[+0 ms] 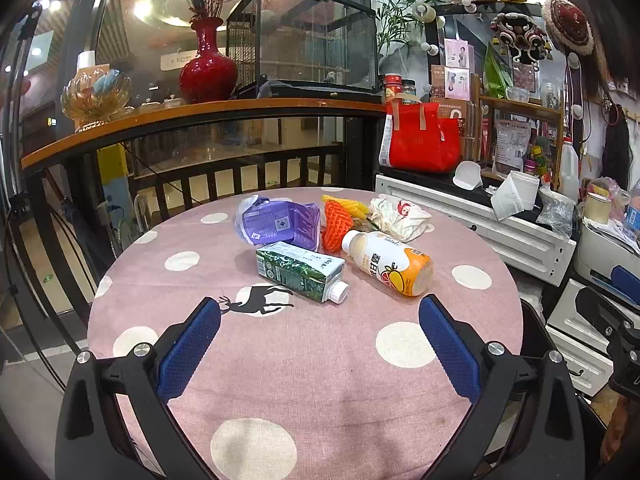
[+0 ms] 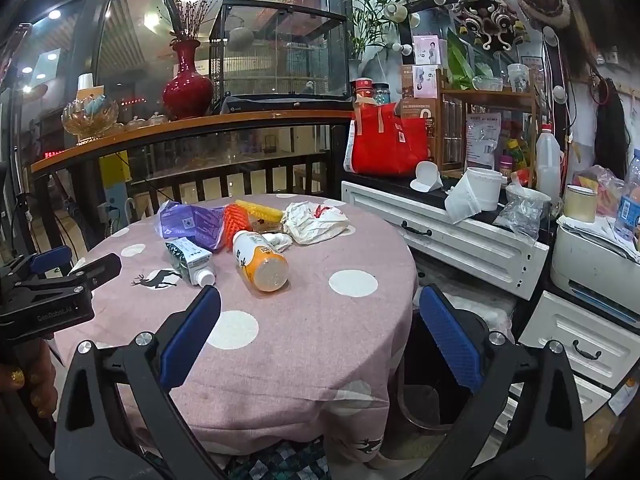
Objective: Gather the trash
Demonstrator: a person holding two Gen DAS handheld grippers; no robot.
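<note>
Trash lies in a cluster at the far side of a round pink dotted table: a green carton on its side, a white-and-orange drink bottle on its side, a purple pouch, orange foam netting and a crumpled white bag. My left gripper is open and empty, just short of the carton. My right gripper is open and empty over the table's near right edge; the bottle, the carton and the white bag lie ahead of it.
A white drawer cabinet with cluttered cups and bottles stands right of the table. A red bag sits behind it. A wooden railing shelf with a red vase runs behind the table. A dark bin sits by the table's right edge.
</note>
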